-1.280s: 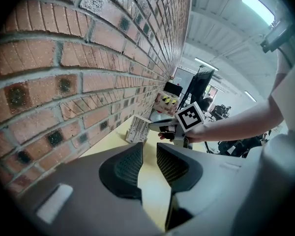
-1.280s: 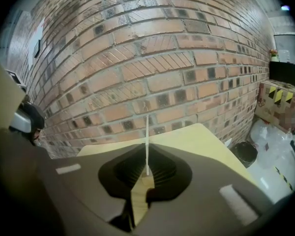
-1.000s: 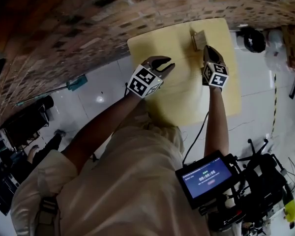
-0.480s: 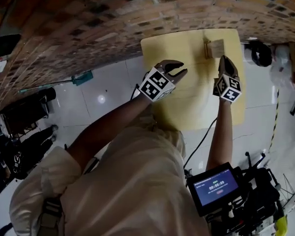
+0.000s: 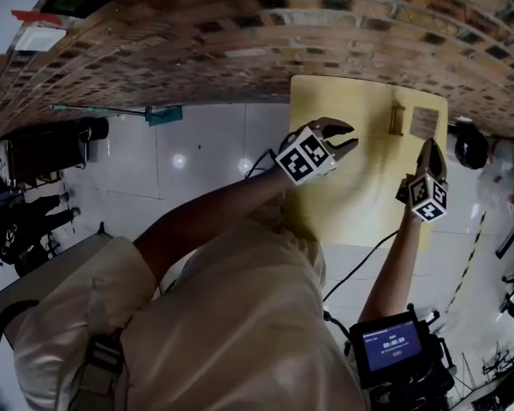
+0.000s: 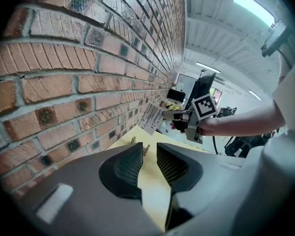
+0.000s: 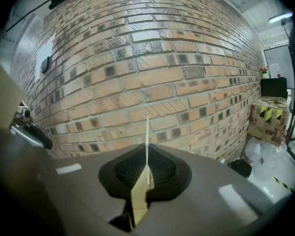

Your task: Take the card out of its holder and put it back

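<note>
While the person's pale-clothed torso [image 5: 240, 315] fills the near part of the head view, a small lit screen [image 5: 392, 347] sits at the lower right, its print too small to read. Beyond it, both arms reach forward over a plain yellow table [image 5: 351, 204] pushed against a brick wall [image 5: 240, 41].

The left gripper [image 6: 150, 155] hovers over the table's left part with its jaws a narrow gap apart and nothing between them; only bare tabletop shows through the gap. The right gripper [image 5: 429, 146] has its jaws pressed together on the card [image 6: 151, 118], which it holds up in the air near the wall, clear of the holder [image 5: 397, 118]. The holder stands on the table close to the wall, just left of the card in the head view.

Glossy white floor tiles [image 5: 197, 152] surround the table. Farther right, by the wall, stands a cardboard box [image 7: 268, 114] with yellow-and-black tape.

The right gripper view shows the card edge-on, so its face is hidden there. Its dark rows of print in the left gripper view are illegible. The holder is too small to make out its shape. A round black object [image 5: 471, 146] beside the table cannot be identified.
</note>
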A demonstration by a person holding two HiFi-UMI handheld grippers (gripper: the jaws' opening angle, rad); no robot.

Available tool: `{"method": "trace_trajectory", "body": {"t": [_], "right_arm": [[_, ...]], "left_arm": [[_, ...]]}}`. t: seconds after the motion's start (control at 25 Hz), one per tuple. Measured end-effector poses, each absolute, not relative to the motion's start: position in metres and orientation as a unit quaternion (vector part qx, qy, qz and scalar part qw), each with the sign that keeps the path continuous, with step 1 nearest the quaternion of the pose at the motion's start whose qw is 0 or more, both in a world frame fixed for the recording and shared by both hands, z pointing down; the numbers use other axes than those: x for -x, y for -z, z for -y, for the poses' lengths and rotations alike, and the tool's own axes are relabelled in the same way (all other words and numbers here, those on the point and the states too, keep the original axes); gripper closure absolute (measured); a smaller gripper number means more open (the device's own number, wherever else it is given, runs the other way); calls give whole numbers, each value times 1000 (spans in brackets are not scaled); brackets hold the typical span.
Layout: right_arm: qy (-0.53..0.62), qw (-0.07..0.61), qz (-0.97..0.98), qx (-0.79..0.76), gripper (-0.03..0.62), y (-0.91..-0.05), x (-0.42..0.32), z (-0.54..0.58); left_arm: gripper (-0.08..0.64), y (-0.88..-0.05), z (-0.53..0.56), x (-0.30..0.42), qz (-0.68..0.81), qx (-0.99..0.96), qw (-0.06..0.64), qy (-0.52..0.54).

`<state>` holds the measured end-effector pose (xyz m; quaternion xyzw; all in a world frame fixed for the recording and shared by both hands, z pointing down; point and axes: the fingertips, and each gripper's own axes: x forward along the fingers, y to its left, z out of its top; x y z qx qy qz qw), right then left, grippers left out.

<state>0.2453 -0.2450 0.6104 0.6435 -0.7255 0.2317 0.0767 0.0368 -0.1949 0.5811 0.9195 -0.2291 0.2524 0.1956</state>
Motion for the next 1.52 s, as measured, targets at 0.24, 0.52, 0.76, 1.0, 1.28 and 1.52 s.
{"method": "trace_trajectory", "body": {"t": [0.24, 0.52, 0.76, 1.0, 1.28, 1.52], "right_arm": [[-204, 63, 737, -641, 580, -570, -245, 240], [-189, 49, 738, -646, 580, -531, -249, 228], [-174, 36, 735, -654, 580, -499, -256, 207], [-161, 21, 730, -664, 580, -471, -268, 182], [-149, 2, 721, -677, 580, -444, -273, 151], [-135, -18, 713, -688, 580, -419, -282, 121]], "left_arm": [[451, -570, 199, -33, 241, -921, 186, -245], [451, -554, 201, -37, 243, -925, 175, -234], [452, -545, 197, -40, 239, -929, 164, -231], [453, -535, 195, -44, 234, -931, 158, -230], [453, -520, 194, -44, 231, -936, 142, -225], [453, -501, 192, -54, 228, -941, 123, -218]]}}
